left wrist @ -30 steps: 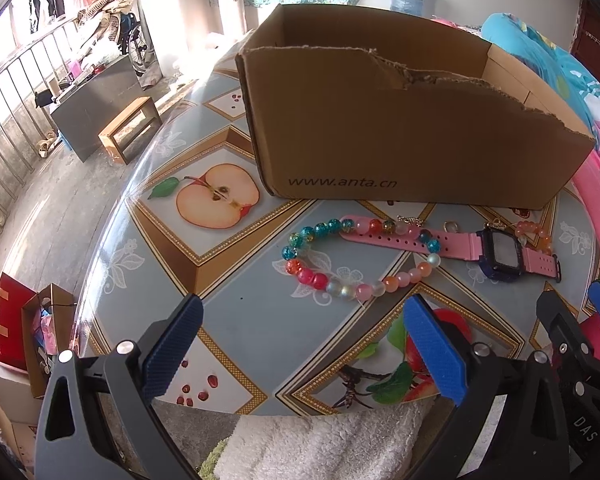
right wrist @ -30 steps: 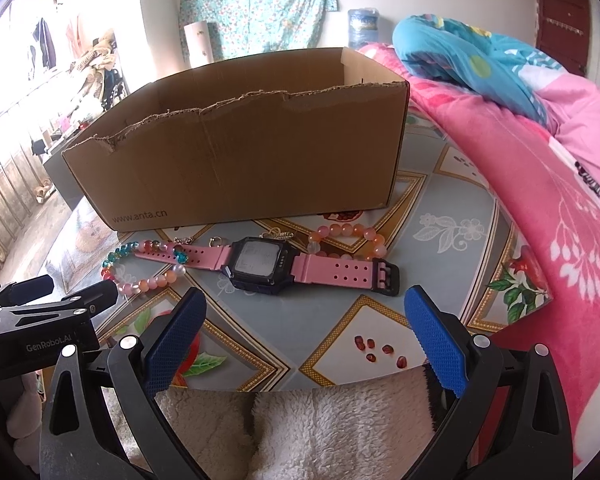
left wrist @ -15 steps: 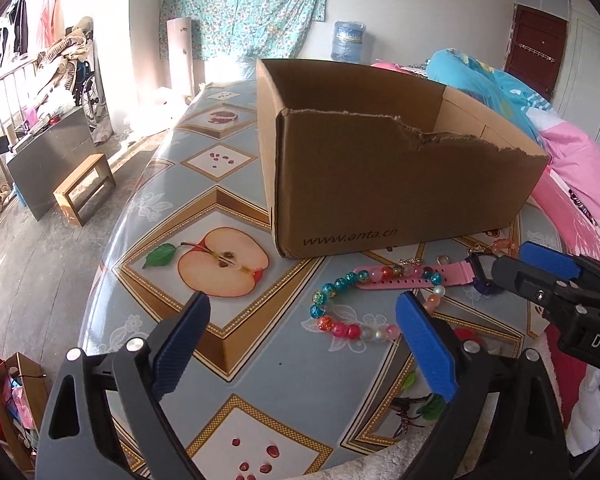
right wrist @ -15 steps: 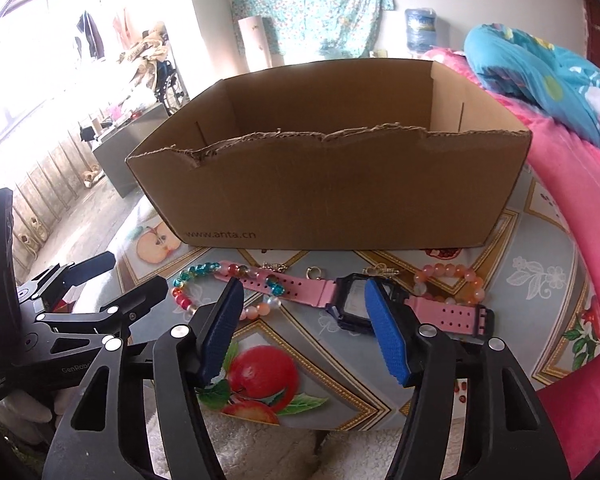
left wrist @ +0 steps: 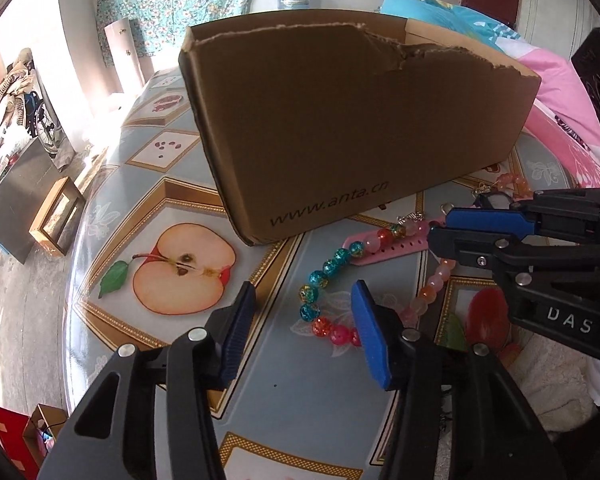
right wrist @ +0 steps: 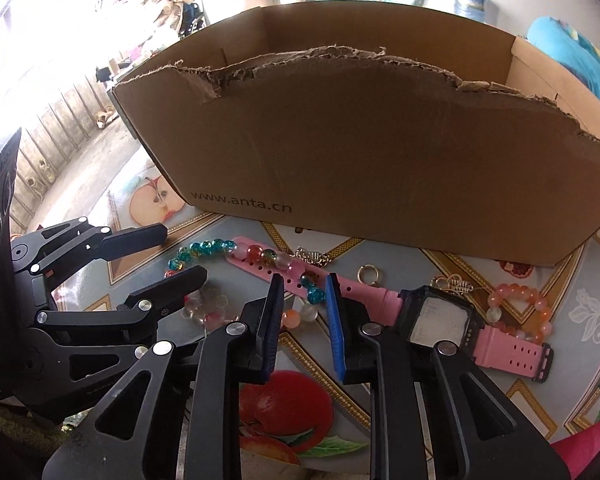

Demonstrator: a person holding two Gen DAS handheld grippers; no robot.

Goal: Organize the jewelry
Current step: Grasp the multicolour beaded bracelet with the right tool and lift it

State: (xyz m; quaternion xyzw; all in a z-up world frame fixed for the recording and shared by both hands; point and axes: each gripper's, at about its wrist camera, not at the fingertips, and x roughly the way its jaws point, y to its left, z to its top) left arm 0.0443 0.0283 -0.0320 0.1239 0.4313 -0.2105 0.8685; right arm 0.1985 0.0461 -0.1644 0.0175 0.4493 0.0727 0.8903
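Both grippers low over jewelry on the worktop (left wrist: 148,184), in front of a cardboard box (left wrist: 340,128).

Left wrist view: the left gripper (left wrist: 302,300) has just been closing, its jaws apart and pressing on nothing, the multicoloured bead bracelet (left wrist: 320,276) just ahead between their tips; the right gripper (left wrist: 440,226) reaches in from the right over the pink watch strap (left wrist: 392,246). Right wrist view: the right gripper (right wrist: 302,286) has just been closing; its jaws are narrow, flanking a few beads (right wrist: 313,288) across the pink watch (right wrist: 440,318); I cannot tell whether they pinch; a peach bead bracelet (right wrist: 518,306) lies right of the watch.
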